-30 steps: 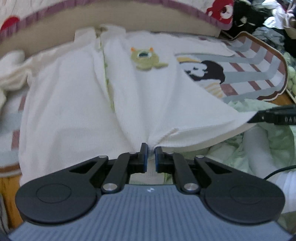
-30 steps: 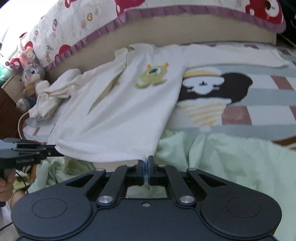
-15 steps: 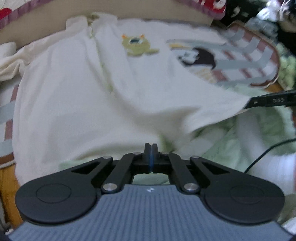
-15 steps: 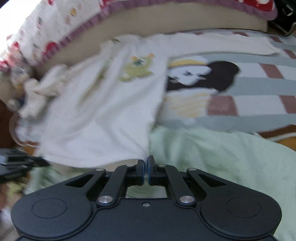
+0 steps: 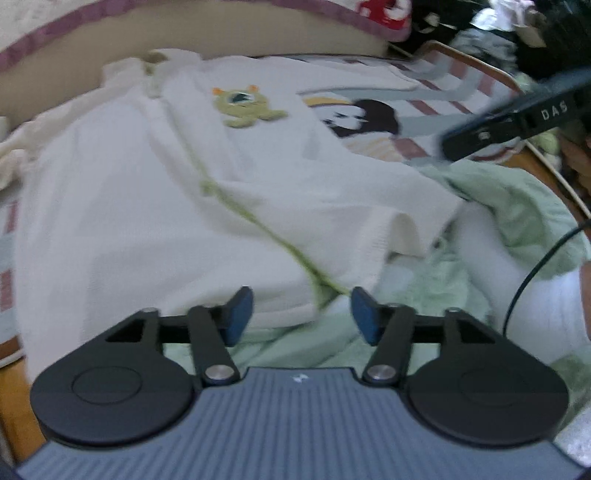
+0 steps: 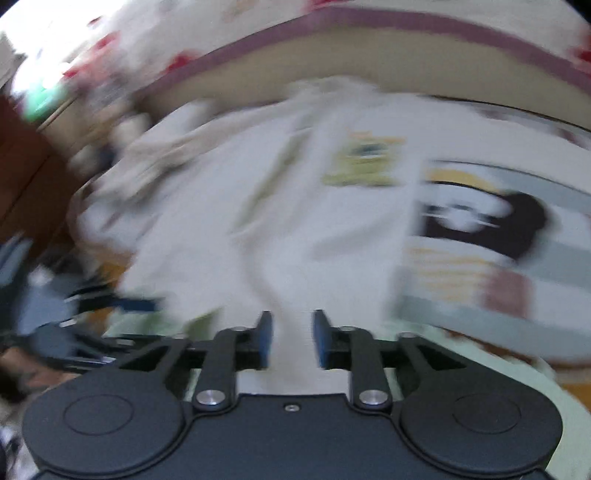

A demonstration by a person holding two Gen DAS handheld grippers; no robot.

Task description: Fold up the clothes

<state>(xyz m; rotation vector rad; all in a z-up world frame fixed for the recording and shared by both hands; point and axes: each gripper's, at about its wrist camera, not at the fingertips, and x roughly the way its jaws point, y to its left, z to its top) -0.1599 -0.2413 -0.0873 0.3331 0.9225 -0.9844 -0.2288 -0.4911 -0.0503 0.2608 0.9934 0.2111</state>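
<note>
Both tools have let go since a second ago. The left hand-held gripper (image 5: 302,314), which pinched the hem of the white top (image 5: 155,206) then, now has its blue pads (image 5: 240,314) spread wide apart with nothing between them; the hem lies just beyond them. The right hand-held gripper (image 6: 291,338), clamped on the other corner of the hem before, now has its fingers parted as well; white cloth shows in the gap, but blur hides whether it touches the pads.

The top (image 6: 295,221) no longer hangs stretched between the two tools. It lies spread on the bed, collar toward the far side, green monster patch (image 5: 245,105) facing up, a thin green seam (image 5: 258,225) running down the front. Its lower right corner (image 5: 402,229) has dropped in a loose fold onto the pale green blanket (image 5: 517,206). In the left view the right tool's black finger (image 5: 509,122), marked with letters, has risen to the upper right, above the mat.

The bed carries a striped mat (image 5: 436,122) with a cartoon figure in black, white and yellow, partly under the top. Behind it runs a beige cushion edge (image 5: 258,33) with purple trim and a red-and-white print. A black cable (image 5: 535,269) curves at the right. In the right view, heavily smeared, brown wooden furniture (image 6: 29,184) stands at the left, with bright light above it
</note>
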